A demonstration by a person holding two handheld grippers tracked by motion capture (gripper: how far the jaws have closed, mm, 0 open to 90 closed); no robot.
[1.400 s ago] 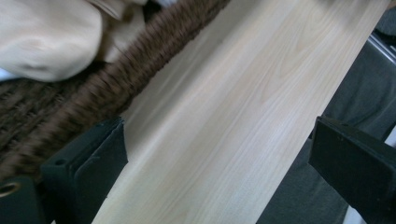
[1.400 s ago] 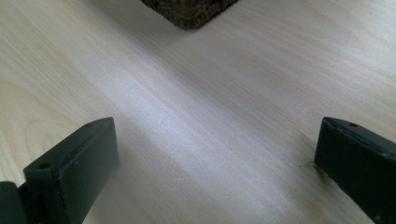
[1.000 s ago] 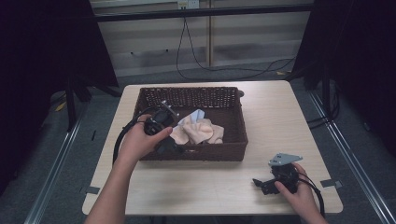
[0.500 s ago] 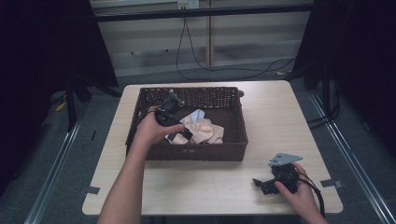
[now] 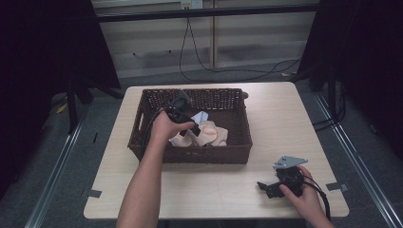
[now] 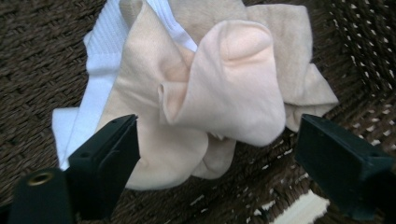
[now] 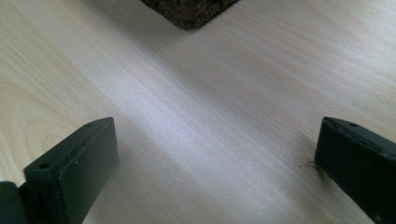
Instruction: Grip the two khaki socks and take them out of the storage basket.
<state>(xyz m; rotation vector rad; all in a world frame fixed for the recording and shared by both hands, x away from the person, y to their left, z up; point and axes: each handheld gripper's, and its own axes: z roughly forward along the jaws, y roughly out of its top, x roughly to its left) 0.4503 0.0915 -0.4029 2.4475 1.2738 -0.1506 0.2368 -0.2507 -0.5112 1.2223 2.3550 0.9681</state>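
A person stood at a pale wooden worktop [image 5: 266,118], each hand holding a two-jaw claw. The left claw [image 5: 192,134] was inside a dark woven basket [image 5: 142,128], tilted down toward the basket floor. Its jaws stood wide apart and gripped nothing. Directly ahead of that claw, and partly between its jaws, lay a crumpled heap of peach-coloured cloth [image 6: 219,93]. In the left gripper view the heap's lower edge hung level with the jaw tips, though I could not tell whether either jaw touched it. Under the peach cloth, off toward the left jaw, a ribbed white cloth [image 6: 100,60] poked out and rested on the brown weave. From the high view the white piece [image 5: 200,117] showed just beyond the claw, with the peach heap [image 5: 209,134] beside it.

The right claw [image 5: 263,186] rested low on the bare worktop, well apart from the basket, near the worktop's front right corner. Its jaws were also spread open, with plain wood grain between them. Ahead of that claw, in the right gripper view, a corner of the basket [image 7: 189,11] showed at the far edge. A grey three-cornered plate [image 5: 290,162] sat on top of the right claw, and a black cable [image 5: 323,199] looped behind the hand.
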